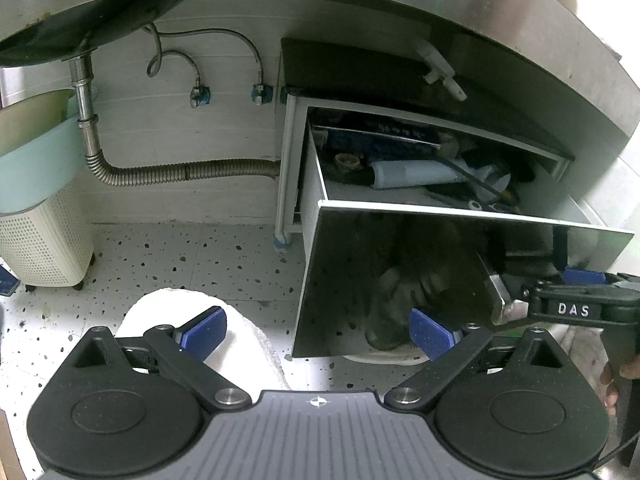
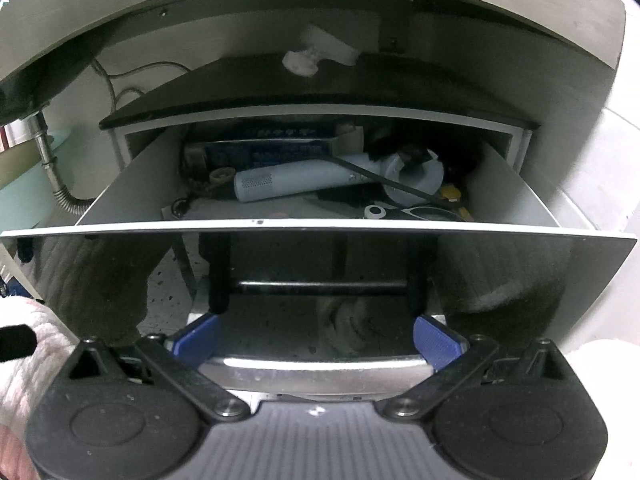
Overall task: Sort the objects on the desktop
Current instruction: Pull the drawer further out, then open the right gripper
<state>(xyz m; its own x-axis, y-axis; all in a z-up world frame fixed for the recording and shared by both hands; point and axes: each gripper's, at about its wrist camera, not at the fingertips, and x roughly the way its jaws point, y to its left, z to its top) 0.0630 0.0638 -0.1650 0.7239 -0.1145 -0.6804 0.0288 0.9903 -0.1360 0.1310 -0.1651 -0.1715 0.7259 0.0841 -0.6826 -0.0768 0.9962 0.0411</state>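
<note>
Right gripper [image 2: 316, 340], fingers spread either side of the drawer handle [image 2: 316, 368] at 6 o'clock, unclenched; left gripper [image 1: 316, 334] released, idle; drawer [image 2: 320, 226] stands open, likely next comes stowing or picking.

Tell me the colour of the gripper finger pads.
Blue, textured pads; clearest in the right wrist view.
</note>
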